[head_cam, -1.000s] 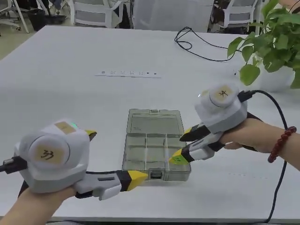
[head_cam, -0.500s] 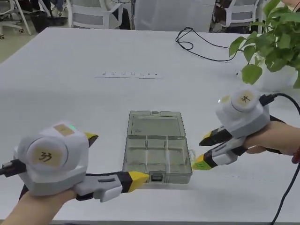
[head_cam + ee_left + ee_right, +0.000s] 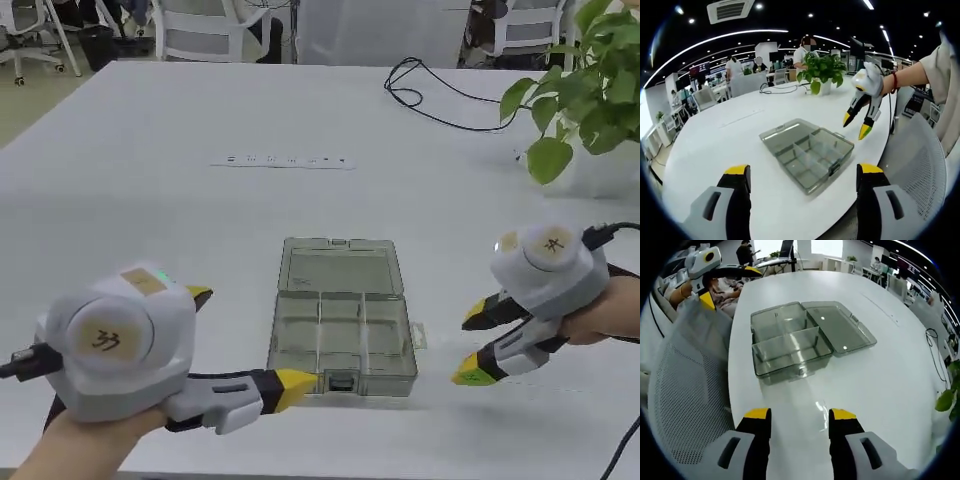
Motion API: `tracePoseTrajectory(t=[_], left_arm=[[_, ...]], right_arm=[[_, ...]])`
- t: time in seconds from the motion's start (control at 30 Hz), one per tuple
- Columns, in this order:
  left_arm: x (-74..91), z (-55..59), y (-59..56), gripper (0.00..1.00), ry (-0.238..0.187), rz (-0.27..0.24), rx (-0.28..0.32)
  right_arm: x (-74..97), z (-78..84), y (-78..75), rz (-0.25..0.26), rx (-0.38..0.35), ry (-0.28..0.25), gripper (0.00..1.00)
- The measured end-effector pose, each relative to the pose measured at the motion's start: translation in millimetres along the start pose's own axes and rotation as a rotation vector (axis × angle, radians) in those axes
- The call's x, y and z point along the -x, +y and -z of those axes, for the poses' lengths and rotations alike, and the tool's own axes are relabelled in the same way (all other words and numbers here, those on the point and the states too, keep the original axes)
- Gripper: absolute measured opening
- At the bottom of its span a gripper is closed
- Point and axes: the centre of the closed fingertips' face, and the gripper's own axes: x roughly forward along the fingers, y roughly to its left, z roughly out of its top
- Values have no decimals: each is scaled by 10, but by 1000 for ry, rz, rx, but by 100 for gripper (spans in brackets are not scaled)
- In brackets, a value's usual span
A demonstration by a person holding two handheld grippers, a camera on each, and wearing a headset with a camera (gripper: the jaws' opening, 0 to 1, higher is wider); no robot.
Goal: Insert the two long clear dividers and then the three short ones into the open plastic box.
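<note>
The open grey-clear plastic box [image 3: 345, 340] lies near the table's front edge, its lid [image 3: 340, 270] folded flat on the far side. Clear dividers stand inside and split the base into several compartments. My left gripper [image 3: 247, 338] is open wide at the box's front left corner, one yellow tip close to the latch. My right gripper [image 3: 470, 347] hovers open to the right of the box, apart from it and holding nothing. The box [image 3: 807, 152] lies ahead between the left gripper's [image 3: 802, 172] jaws, with the right gripper [image 3: 855, 125] beyond. The right gripper [image 3: 800, 415] faces the box [image 3: 787, 345].
A potted plant [image 3: 590, 90] stands at the back right, with a black cable [image 3: 440, 95] coiled beside it. A flat white strip [image 3: 283, 160] lies mid-table. Chairs stand behind the white table [image 3: 150, 200]. A mesh chair [image 3: 685, 385] is by the near edge.
My right gripper has drawn back to the right, away from the box's right side, and is still open. The left gripper has stayed put.
</note>
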Motion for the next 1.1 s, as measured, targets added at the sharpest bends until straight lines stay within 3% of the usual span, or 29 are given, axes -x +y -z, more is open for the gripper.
tracePoseTrajectory(t=[0.4,0.87,1.1], left_arm=[[30,43,6,86,10,-12,6],[87,19,47,86,-3,-35,22],[93,8,46,85,-15,-31,30]], right_arm=[[-84,169,-111,-4,63,53,45],[-161,305,-191,-33,105,116,41],[-163,308,-194,-37,128,114,38]])
